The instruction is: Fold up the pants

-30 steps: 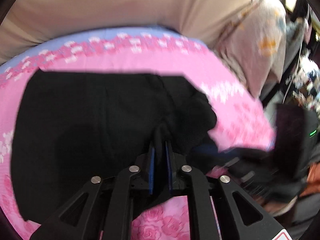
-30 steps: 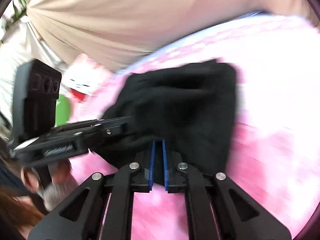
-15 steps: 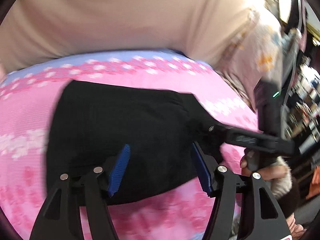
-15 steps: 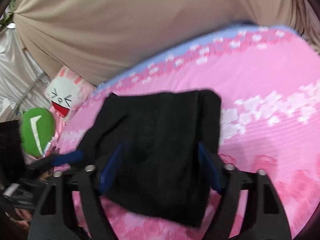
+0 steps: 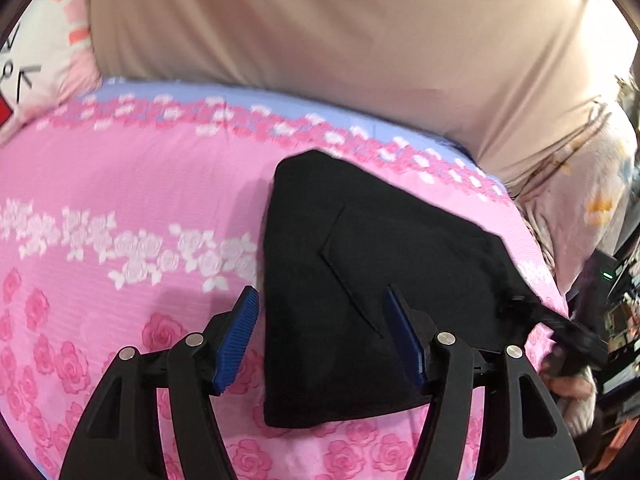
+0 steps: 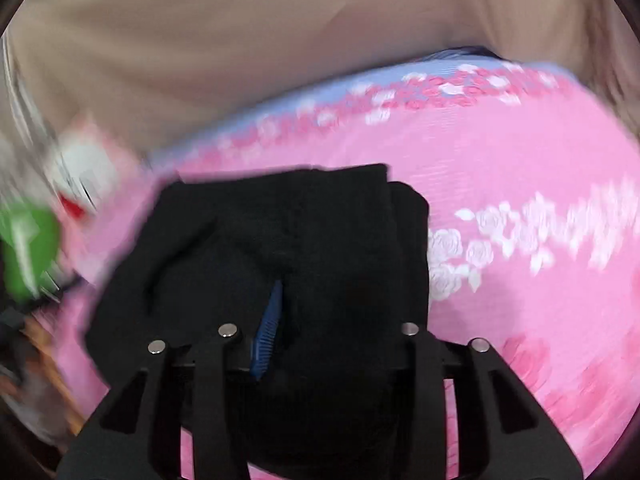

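The black pants [image 5: 360, 288] lie folded in a compact bundle on the pink rose-print bed cover [image 5: 120, 200]. My left gripper [image 5: 324, 336] is open and empty above the bundle's near left part, its blue pads apart. In the right wrist view the pants [image 6: 280, 240] fill the centre. My right gripper [image 6: 340, 320] is open wide with its fingers spread over the black cloth; one blue pad [image 6: 268, 328] shows and the other is hidden by cloth. The right gripper also shows at the bundle's right edge in the left wrist view [image 5: 568, 332].
A beige curtain [image 5: 320, 40] hangs behind the bed. A white cartoon plush [image 5: 32, 68] sits at the back left, with a green plush [image 6: 24, 252] beside it. A floral pillow [image 5: 580, 184] lies at the bed's right edge, with clutter beyond.
Both grippers let go of the pants and opened. The left gripper swung left and back, so the folded bundle now sits to its right. The right gripper moved closer over the cloth.
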Tool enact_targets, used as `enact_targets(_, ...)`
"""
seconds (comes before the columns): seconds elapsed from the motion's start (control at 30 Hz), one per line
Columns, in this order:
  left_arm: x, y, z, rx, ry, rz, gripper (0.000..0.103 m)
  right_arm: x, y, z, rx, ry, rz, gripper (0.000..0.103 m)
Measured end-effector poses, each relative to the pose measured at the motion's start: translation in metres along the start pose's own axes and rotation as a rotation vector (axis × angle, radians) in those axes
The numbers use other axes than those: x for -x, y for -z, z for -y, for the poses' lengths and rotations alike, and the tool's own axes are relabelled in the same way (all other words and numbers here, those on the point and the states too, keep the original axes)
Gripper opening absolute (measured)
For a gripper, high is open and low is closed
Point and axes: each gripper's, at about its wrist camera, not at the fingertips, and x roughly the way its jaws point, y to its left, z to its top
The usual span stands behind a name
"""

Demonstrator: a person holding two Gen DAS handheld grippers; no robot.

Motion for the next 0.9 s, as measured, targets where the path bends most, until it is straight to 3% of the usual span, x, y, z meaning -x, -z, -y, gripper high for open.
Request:
enact_targets(0.03,-0.003,0.000,-0.005,0.019,0.006,-0.014,0.067,0.012,0.000,0.000,-0.011,0.008,0.029,0.038)
enact_targets(0.1,-0.011,0.004,-0.019,0.086,0.069,-0.050,0.072,0.032,0.002,0.003,-0.039,0.009,0.057,0.056)
enact_targets(0.13,-0.016,0.006,-0.023,0.115,0.113,-0.072,0.073,0.034,0.002,0.006,-0.053,-0.008,0.045,0.070)
enact_targets(0.17,-0.023,0.008,-0.028,0.145,0.166,-0.102,0.076,0.034,0.004,0.009,-0.077,-0.037,0.018,0.076)
enact_targets(0.2,-0.035,0.010,-0.034,0.194,0.229,-0.148,0.076,0.030,0.007,0.013,-0.097,-0.057,-0.011,0.075)
enact_targets(0.27,-0.049,0.014,-0.039,0.247,0.268,-0.184,0.077,0.015,0.010,0.016,-0.123,-0.058,-0.069,0.076)
enact_targets(0.33,-0.057,0.016,-0.044,0.281,0.333,-0.174,0.076,-0.003,0.018,0.021,-0.178,-0.077,-0.110,0.077)
enact_targets(0.4,-0.057,0.014,-0.048,0.285,0.366,-0.170,0.042,-0.008,0.025,0.025,-0.201,-0.107,-0.090,0.058)
enact_targets(0.43,-0.055,0.012,-0.053,0.299,0.388,-0.164,0.033,-0.004,0.022,0.017,-0.184,-0.112,-0.075,0.043)
enact_targets(0.47,-0.049,0.009,-0.058,0.308,0.416,-0.153,0.023,0.002,0.020,0.009,-0.156,-0.099,-0.052,0.035)
enact_targets(0.5,-0.038,0.005,-0.062,0.309,0.428,-0.134,0.019,0.009,0.016,-0.002,-0.117,-0.088,-0.030,0.034)
enact_targets(0.6,-0.007,-0.002,-0.064,0.249,0.347,-0.078,0.019,0.022,0.014,-0.031,-0.035,-0.118,-0.015,0.034)
enact_targets(0.7,-0.002,0.006,-0.070,0.209,0.269,-0.102,0.020,0.001,0.035,-0.033,-0.021,-0.058,-0.084,0.044)
enact_targets(0.73,-0.008,0.012,-0.071,0.199,0.239,-0.126,0.022,-0.007,0.044,-0.031,-0.016,-0.011,-0.105,0.055)
enact_targets(0.77,-0.009,0.017,-0.074,0.196,0.223,-0.137,0.025,-0.008,0.053,-0.029,-0.017,0.023,-0.080,0.063)
enact_targets(0.83,0.005,0.022,-0.070,0.164,0.163,-0.091,0.025,0.013,0.053,-0.032,-0.020,0.053,-0.001,0.062)
enact_targets(0.9,0.032,0.017,-0.050,0.068,0.050,0.001,0.023,0.038,0.045,-0.048,0.039,0.121,0.110,0.055)
